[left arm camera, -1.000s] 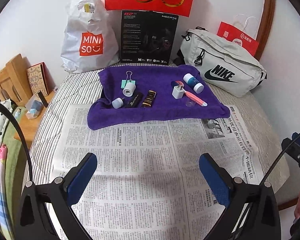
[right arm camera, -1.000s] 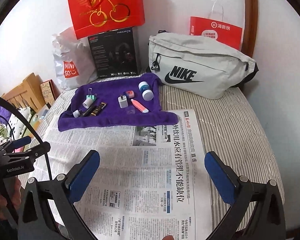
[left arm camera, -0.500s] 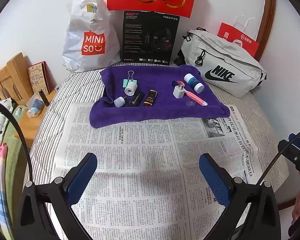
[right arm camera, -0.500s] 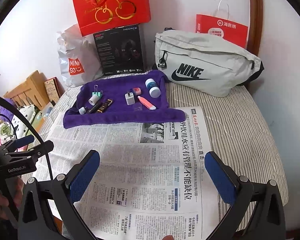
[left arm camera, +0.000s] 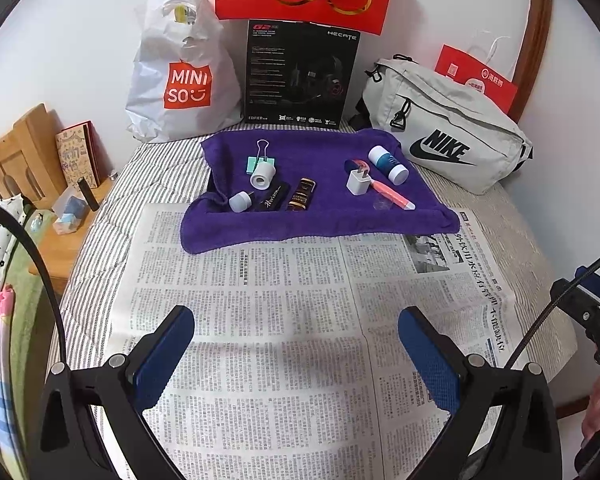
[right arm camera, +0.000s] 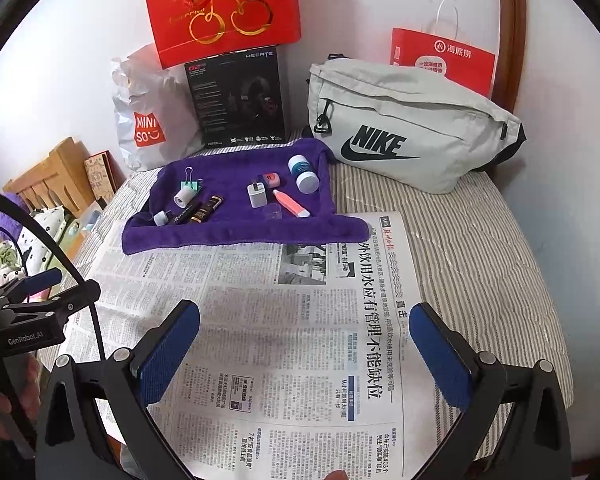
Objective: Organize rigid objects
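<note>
Both grippers idle over the spread newspaper sheet [left arm camera: 260, 300]: left gripper [left arm camera: 296, 344] jaws spread wide, nothing between them; right gripper [right arm camera: 304, 340] same, wide and empty. All the small rigid items sit on the purple towel [left arm camera: 320, 220] at the far end of the sheet, in two loose clusters. Left cluster: mint-green binder clip [left arm camera: 256, 160], white cylindrical cap [left arm camera: 263, 175] touching its near side, small white round-topped piece [left arm camera: 240, 201], black tube with script lettering [left arm camera: 272, 199], dark brown tube with gold print [left arm camera: 301, 194], the two tubes lying side by side. Right cluster: white square plug charger [left arm camera: 358, 181], pink eraser-like block [right arm camera: 269, 179] just behind it, white-and-blue small bottle on its side [left arm camera: 388, 163], coral-pink highlighter pen [left arm camera: 392, 194], clear plastic cap [left arm camera: 381, 203] near it. Progress: can't call it. This layout fits items waiting to be sorted, or items already grouped on the towel; nothing lies on the newspaper. Room: newspaper is bare and flat, wide working area on the near side. Towel's far edge crowds a white Miniso plastic bag [left arm camera: 180, 76], black headset box [left arm camera: 300, 72] and grey Nike waist bag [left arm camera: 448, 136], so approach from the near side. Bed drops off left toward a wooden side table [left arm camera: 60, 236]; striped bedding is bare on the right.
</note>
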A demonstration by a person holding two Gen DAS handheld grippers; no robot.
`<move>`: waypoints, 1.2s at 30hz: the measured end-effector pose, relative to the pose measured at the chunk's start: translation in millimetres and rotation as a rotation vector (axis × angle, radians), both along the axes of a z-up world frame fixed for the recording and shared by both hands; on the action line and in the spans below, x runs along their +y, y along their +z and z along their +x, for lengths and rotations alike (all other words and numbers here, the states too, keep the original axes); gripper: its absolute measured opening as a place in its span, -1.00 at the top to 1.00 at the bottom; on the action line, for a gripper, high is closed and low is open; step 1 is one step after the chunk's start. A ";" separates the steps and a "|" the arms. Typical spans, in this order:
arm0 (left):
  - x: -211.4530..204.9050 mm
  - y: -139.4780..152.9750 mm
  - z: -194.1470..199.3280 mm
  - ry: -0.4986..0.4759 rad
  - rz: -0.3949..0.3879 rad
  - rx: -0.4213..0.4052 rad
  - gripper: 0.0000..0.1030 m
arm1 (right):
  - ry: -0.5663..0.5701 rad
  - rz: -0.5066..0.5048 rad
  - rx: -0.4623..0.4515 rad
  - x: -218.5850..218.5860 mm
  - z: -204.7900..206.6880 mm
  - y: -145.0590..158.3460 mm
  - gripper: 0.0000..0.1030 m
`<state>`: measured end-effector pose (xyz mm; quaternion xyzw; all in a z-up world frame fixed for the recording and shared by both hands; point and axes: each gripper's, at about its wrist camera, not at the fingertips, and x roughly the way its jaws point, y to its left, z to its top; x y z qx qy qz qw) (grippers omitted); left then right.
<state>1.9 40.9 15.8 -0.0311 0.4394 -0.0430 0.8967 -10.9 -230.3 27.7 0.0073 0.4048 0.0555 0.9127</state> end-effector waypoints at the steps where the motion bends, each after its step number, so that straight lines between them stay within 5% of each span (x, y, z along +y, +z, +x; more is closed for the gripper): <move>1: -0.3 0.1 0.0 0.002 0.005 -0.001 -1.00 | -0.002 0.003 0.004 -0.6 0.8 -0.5 -1.00; 36: 3.7 -1.8 -0.6 0.003 0.000 0.000 -1.00 | 0.009 -0.002 -0.002 6.3 -2.2 1.1 -1.00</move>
